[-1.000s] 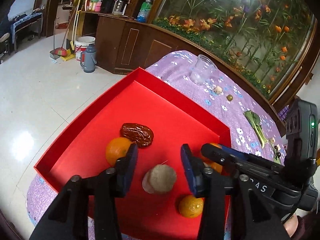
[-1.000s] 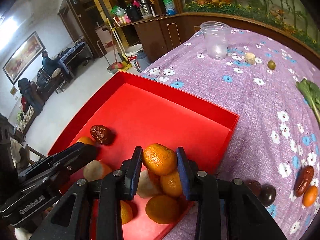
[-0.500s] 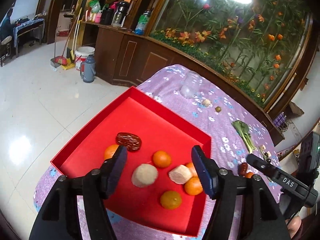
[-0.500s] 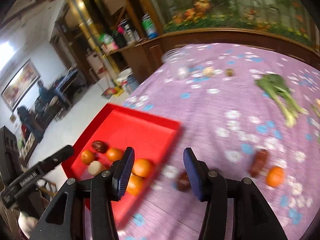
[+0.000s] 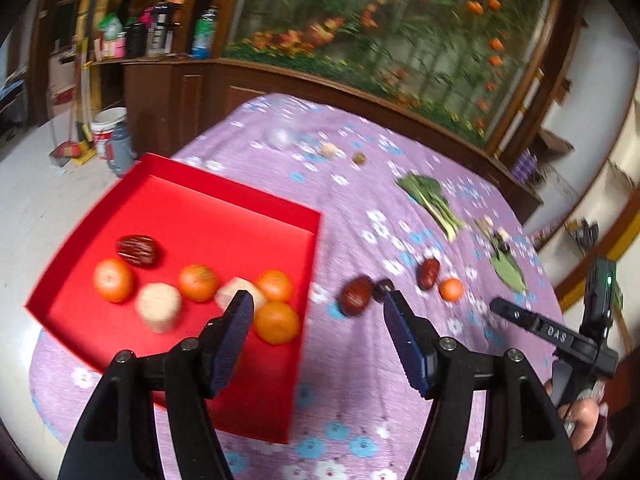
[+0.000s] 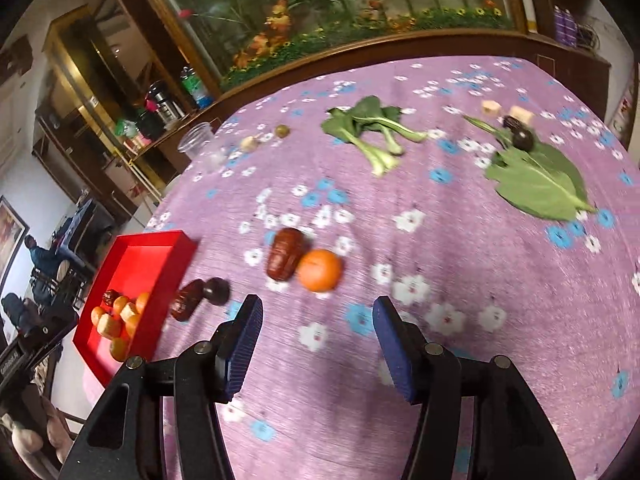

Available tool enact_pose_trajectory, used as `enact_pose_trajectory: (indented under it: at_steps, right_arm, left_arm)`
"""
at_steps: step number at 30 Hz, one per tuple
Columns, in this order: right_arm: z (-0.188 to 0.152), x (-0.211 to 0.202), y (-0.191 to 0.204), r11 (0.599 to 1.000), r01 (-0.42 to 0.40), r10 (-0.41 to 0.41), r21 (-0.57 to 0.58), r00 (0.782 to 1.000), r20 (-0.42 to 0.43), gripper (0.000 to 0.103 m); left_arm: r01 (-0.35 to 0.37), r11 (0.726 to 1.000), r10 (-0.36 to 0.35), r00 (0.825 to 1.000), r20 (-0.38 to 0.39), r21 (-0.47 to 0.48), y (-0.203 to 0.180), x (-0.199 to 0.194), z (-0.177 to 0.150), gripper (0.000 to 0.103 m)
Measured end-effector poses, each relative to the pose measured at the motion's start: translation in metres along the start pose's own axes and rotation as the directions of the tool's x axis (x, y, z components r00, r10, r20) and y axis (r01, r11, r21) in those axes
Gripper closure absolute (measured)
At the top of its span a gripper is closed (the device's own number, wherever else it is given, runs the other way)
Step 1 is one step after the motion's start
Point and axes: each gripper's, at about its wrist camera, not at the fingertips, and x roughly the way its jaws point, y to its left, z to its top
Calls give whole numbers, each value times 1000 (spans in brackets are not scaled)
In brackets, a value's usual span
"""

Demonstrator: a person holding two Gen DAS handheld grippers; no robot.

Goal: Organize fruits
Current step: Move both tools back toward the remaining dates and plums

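A red tray (image 5: 224, 204) on the purple flowered cloth holds several oranges (image 5: 277, 322), a brown date (image 5: 137, 250) and two pale chunks (image 5: 158, 306). It also shows small at the left of the right wrist view (image 6: 132, 256). My left gripper (image 5: 316, 310) is open and empty above the tray's right edge. On the cloth lie an orange (image 6: 320, 270), a red date (image 6: 285, 253), another date (image 6: 186, 299) and a dark plum (image 6: 216, 291). My right gripper (image 6: 316, 318) is open and empty just short of the orange.
Bok choy (image 6: 372, 128), a big green leaf (image 6: 540, 184), a dark fruit (image 6: 522, 138), pale cubes (image 6: 491, 108), a clear cup (image 6: 198, 140) and a small olive (image 6: 282, 131) lie farther back. A wooden cabinet (image 5: 168, 92) and planter wall stand behind the table.
My right gripper let go of the orange in the tray and swung right over the cloth toward the loose orange and date. My left gripper lifted back, opened wider and turned right.
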Motion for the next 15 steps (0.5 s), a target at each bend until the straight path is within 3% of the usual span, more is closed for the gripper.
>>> enact_pose_trajectory:
  at_steps: [8,15]
  right_arm:
    - [-6,9,-10,1000,-21,21,-9,1000,-15,41]
    - [8,25,6,997,-50,49,-53,998,-28,41]
  left_arm:
    - [23,995,-14,996,-93,95,-35,33,-16,36]
    - [4,969,16,997,-81,246,-54,68,-10,38]
